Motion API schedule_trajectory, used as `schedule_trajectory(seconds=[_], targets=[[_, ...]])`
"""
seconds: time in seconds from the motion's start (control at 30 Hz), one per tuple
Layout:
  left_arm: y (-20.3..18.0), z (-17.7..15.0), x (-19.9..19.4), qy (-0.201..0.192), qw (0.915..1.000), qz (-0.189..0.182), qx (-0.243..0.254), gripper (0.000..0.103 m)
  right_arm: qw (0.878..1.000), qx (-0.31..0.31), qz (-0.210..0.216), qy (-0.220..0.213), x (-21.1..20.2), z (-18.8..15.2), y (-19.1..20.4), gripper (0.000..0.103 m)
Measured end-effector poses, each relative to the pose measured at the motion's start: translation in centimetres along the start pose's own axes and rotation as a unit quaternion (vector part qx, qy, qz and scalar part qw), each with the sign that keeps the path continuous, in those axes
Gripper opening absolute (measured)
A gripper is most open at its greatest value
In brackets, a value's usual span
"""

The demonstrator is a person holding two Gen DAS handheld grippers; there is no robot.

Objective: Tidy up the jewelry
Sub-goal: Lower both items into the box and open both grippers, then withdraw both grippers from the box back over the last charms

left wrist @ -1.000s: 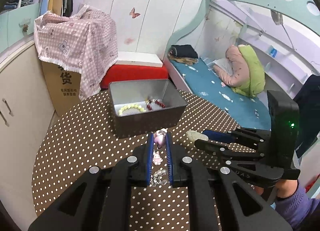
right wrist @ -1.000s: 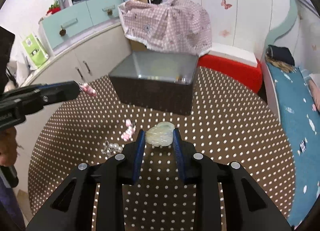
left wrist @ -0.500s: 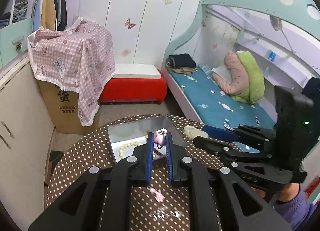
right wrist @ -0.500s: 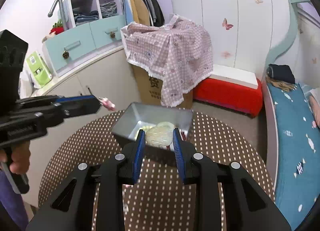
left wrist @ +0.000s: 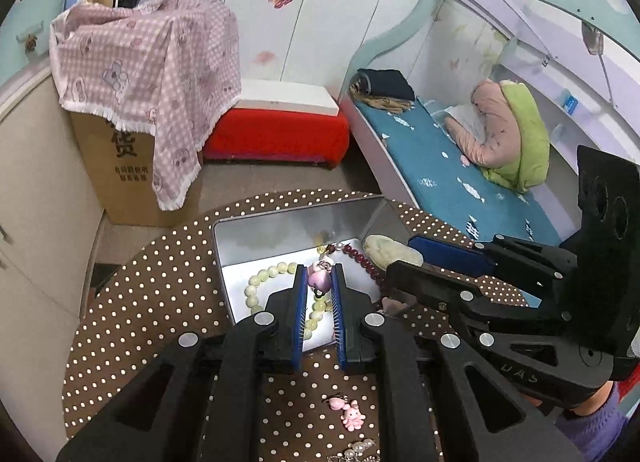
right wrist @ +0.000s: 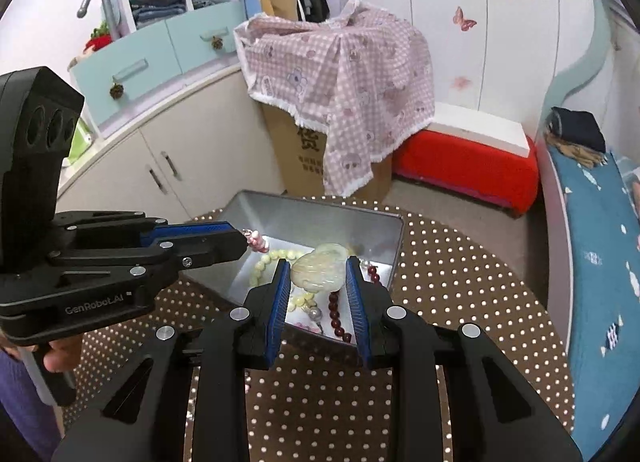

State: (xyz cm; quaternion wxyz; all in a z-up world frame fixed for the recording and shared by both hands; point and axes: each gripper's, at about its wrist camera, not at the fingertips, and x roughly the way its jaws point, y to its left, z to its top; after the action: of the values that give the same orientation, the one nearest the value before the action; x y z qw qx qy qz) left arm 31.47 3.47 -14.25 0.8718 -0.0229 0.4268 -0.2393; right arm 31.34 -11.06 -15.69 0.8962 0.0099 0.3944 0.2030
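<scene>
A grey metal box [left wrist: 280, 221] stands open on the polka-dot table and also shows in the right wrist view [right wrist: 312, 217]. Inside lie a pale green bead bracelet [left wrist: 260, 282] and a dark red bead bracelet [left wrist: 360, 258]. My left gripper [left wrist: 319, 282] is shut on a pink-purple charm [left wrist: 319, 280] and holds it above the box. My right gripper [right wrist: 318, 274] is shut on a pale jade pendant [right wrist: 318, 268], also above the box. In the left wrist view the pendant [left wrist: 390, 252] sits at the right gripper's tips.
A pink charm [left wrist: 348, 414] and a clear bead cluster [left wrist: 356, 450] lie on the brown dotted table [left wrist: 160, 294] near its front. Behind the table are a cloth-covered cardboard box [left wrist: 132, 101], a red bench [left wrist: 276, 133] and a bed [left wrist: 440, 165].
Both grippers rose from the tabletop with their pieces and moved forward over the open box. Both now look down into it.
</scene>
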Motion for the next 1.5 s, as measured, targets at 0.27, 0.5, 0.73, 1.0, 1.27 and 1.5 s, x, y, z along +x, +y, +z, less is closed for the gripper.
schedule_trajectory(seconds=[0.27, 0.5, 0.73, 1.0, 1.27, 1.5], targets=[[0.8, -0.2, 1.0, 0.010, 0.9999, 0.007, -0.011, 0.011, 1.000, 0.002, 0.000, 0.006, 1.0, 0.1, -0.1, 0.028], [0.7, -0.4, 1.0, 0.007, 0.9998, 0.006, -0.016, 0.029, 1.000, 0.006, 0.002, 0.013, 1.6, -0.1, -0.1, 0.028], [0.2, -0.6, 0.6, 0.007, 0.9999, 0.006, -0.011, 0.029, 1.000, 0.010, 0.003, 0.018, 2.0, -0.4, -0.1, 0.028], [0.2, -0.7, -0.1, 0.003, 0.9999, 0.009, -0.015, 0.037, 1.000, 0.015, 0.009, 0.017, 1.9, -0.7, -0.1, 0.029], [-0.7, -1.6, -1.8, -0.008, 0.9997, 0.011, -0.021, 0.045, 1.000, 0.026, 0.008, 0.000, -0.3, -1.1, 0.0, 0.043], [-2.2, -4.3, -4.7, -0.031, 0.9988, 0.031, -0.019, 0.054, 1.000, 0.025, -0.001, -0.017, -4.0, -2.4, 0.7, 0.050]])
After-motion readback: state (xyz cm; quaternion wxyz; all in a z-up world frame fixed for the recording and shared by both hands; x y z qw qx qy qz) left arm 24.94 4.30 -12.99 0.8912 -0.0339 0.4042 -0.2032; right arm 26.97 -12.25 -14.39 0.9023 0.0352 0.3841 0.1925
